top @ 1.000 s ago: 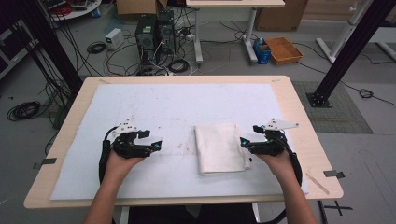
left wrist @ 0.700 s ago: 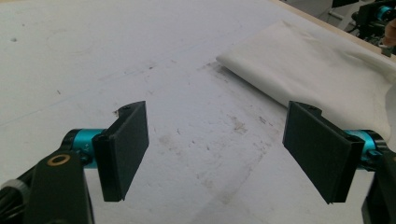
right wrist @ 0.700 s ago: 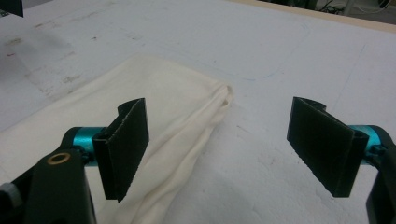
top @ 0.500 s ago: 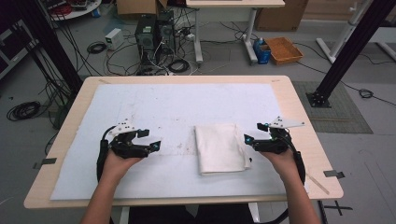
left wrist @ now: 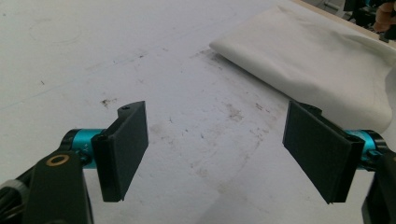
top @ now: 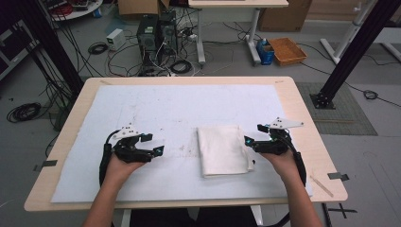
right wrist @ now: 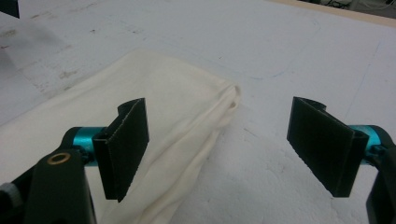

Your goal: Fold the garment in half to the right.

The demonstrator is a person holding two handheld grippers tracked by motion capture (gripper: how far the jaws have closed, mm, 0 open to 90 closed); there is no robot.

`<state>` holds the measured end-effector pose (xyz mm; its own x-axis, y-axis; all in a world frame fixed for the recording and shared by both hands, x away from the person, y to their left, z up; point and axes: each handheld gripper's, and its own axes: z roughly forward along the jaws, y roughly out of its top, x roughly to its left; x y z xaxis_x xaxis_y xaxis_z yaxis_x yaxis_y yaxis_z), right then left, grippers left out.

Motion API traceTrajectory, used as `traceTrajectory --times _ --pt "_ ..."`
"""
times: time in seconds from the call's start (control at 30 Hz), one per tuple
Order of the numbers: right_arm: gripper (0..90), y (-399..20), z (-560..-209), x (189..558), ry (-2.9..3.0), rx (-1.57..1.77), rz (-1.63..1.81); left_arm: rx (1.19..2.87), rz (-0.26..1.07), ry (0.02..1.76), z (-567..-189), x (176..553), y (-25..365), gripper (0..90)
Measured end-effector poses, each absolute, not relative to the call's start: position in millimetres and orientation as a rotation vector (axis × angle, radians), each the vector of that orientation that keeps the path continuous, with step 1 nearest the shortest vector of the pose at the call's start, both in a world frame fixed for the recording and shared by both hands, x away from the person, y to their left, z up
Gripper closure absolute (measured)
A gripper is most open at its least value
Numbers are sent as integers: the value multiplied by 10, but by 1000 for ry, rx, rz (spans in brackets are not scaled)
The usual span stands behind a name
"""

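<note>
high view: the left gripper, at lower left of centre, and the right gripper, at right of centre, each held in one hand, both have jaws spread wide and hold nothing. one folded cream cloth lies flat on the white table cover at lower centre, its right edge just beside the right gripper's tips and well apart from the left gripper. no legible writing appears on the two grippers or the cloth.

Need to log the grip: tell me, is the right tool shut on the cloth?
No: the right tool stands open, with the cloth lying loose under its left jaw.
</note>
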<state>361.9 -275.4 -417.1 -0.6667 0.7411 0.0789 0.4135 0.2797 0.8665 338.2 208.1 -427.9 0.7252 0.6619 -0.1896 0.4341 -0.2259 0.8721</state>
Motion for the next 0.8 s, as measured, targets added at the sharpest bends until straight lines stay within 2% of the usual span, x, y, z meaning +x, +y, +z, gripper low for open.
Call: traceTrajectory --times 0.8 --pt "212 -2747 -4172 3561 2221 1040 1336 1852 257 849 -4260 3336 2095 224"
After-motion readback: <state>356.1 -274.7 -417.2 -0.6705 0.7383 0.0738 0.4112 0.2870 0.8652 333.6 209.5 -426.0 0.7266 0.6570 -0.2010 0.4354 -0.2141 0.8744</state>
